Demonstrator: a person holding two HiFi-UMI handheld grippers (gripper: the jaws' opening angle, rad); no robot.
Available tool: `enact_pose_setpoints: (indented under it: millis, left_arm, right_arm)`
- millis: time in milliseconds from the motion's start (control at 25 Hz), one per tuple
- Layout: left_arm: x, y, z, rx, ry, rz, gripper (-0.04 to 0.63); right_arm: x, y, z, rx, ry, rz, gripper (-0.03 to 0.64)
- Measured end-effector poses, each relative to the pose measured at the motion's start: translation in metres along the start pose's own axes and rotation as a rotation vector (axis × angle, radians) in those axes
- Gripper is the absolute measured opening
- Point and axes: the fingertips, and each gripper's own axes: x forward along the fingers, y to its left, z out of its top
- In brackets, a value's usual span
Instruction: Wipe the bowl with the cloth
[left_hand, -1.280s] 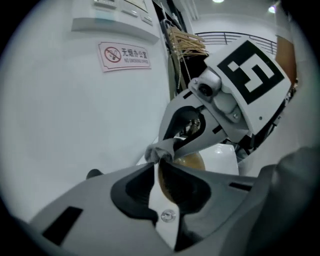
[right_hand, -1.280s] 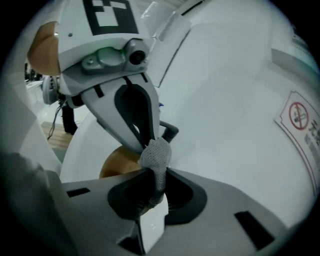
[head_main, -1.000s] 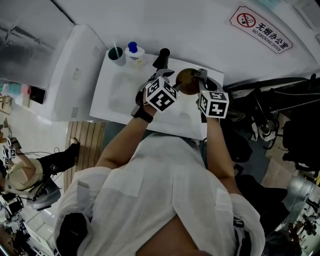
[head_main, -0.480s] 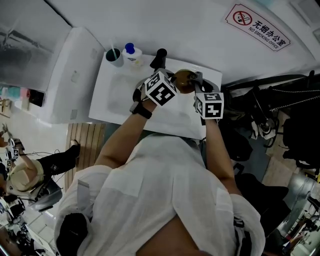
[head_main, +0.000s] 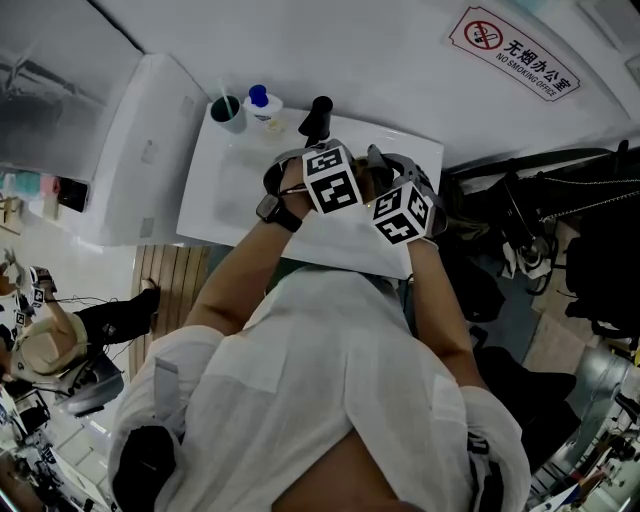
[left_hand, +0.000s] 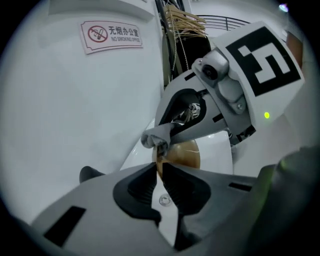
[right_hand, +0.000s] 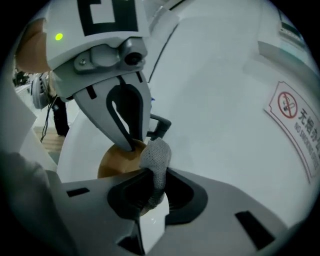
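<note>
A brown bowl (left_hand: 184, 154) is held over the white basin. My left gripper (left_hand: 161, 169) has just been closing, and its jaws now pinch the bowl's rim between them. A grey mesh cloth (right_hand: 156, 159) is bunched in my right gripper (right_hand: 156, 176), which is shut on it. The cloth's end (left_hand: 154, 138) touches the bowl's rim just beyond my left jaws. In the right gripper view the left gripper (right_hand: 131, 144) clamps the bowl (right_hand: 116, 159) from above. In the head view both marker cubes (head_main: 332, 180) sit close together and hide the bowl.
The white basin top (head_main: 240, 190) carries a dark cup with a straw (head_main: 228, 110), a bottle with a blue cap (head_main: 262, 103) and a black tap (head_main: 318, 116) at its far edge. A white appliance (head_main: 130, 150) stands to the left. A no-smoking sign (head_main: 515, 55) hangs on the wall.
Both grippers have rolled and drawn together. The right one has shifted left toward the left one, and the bowl that showed between the cubes is now hidden under them.
</note>
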Motion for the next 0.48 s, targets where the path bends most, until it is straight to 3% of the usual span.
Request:
enact_pose_setpoints:
  millis: [80,160,240,360,480]
  left_arm:
    - [0.001,-0.001,0.002,0.043,0.002,-0.001,0.041]
    - [0.000,0.003,0.008,0.043,-0.038,0.028,0.037]
    - [-0.002,0.014,0.016,-0.031,-0.122,0.093,0.035]
    - [-0.007,0.031,0.015,-0.196,-0.201,0.173,0.165]
    - [-0.012,0.036,0.013,-0.345,-0.273,0.200,0.193]
  right_arm:
    - [0.002,0.006,0.003,-0.070,-0.001,0.015,0.074]
    - [0.002,0.004,0.003,-0.043,-0.003,0.011,0.071]
    - [0.000,-0.008,0.000,0.084,-0.011,-0.007,0.067]
    - [-0.005,-0.032,-0.010,0.324,-0.043,-0.052,0.067]
    - [-0.011,-0.051,-0.024,0.610,-0.111,-0.079,0.067]
